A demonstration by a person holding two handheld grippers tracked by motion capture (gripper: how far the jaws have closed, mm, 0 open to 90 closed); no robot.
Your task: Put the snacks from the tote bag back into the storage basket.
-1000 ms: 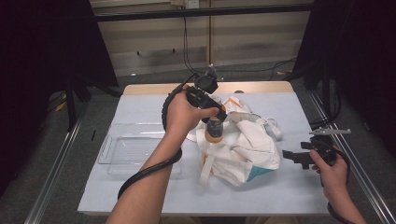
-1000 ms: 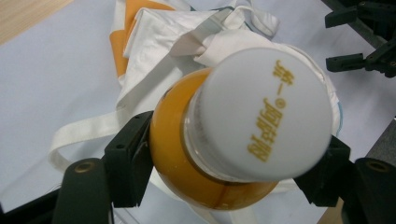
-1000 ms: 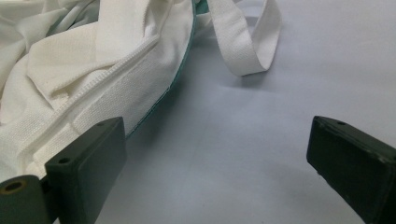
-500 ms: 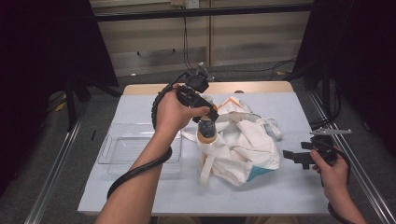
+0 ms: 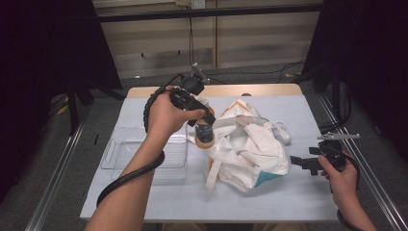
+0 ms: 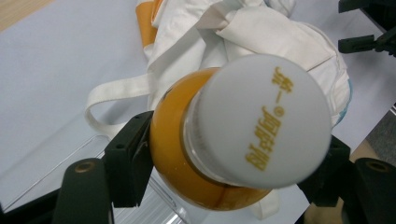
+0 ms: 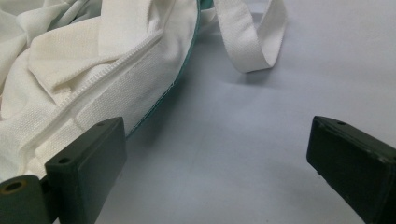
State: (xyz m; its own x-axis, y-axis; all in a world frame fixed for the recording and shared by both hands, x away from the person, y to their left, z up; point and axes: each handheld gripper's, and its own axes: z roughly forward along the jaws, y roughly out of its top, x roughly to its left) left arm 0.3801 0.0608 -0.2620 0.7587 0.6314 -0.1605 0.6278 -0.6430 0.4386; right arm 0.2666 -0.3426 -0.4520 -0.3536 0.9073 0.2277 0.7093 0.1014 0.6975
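L tool is seen pinching a small orange bottle w/ white round cap, both black pads pressed on the bottle's sides just below the cap; the cap is turned toward the L tool's camera. In the high view the bottle is held off the worktop, hanging under the L tool, over the near-left edge of a crumpled white cloth bag w/ orange and teal trim. Directly left of and below the L tool a clear rectangular plastic bin is set on the pale blue worktop, its rim close under the bottle; bare worktop is left beyond the bin toward the left edge. The bag's white strap loop is laid between bag and bin.

R tool is held w/ jaws spread wide, nothing between them, low at the worktop's right edge. Just ahead of its left pad the bag's teal-edged hem is seen, apart from the pad; ahead of it a strap loop is laid flat. Bare worktop is left between the R tool's pads.
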